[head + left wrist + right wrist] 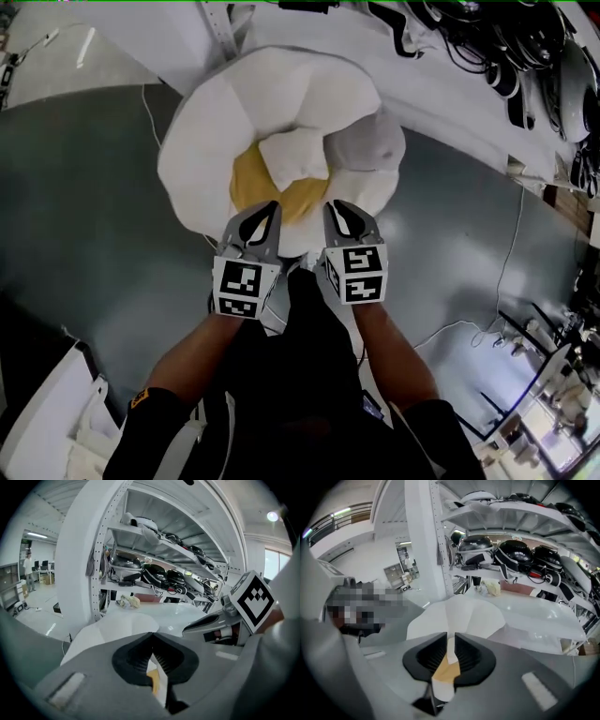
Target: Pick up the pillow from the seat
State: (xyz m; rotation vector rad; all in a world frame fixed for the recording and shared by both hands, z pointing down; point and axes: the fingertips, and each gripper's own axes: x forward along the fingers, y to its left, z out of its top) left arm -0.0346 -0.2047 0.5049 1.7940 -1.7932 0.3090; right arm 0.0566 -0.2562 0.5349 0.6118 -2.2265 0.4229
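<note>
Pillow [272, 112] edge is clamped in the closed jaws of left gripper [270, 212]. Right gripper [340, 212] jaws are held slightly apart, with pillow fabric between them.

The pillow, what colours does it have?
White petals around a yellow centre; the pillow shows best in the head view.

Beyond the left hand-held gripper [151, 639] we see a white shelf rack [107, 536] carrying dark helmets [165, 576]; grey floor [84, 216] lies beneath.
</note>
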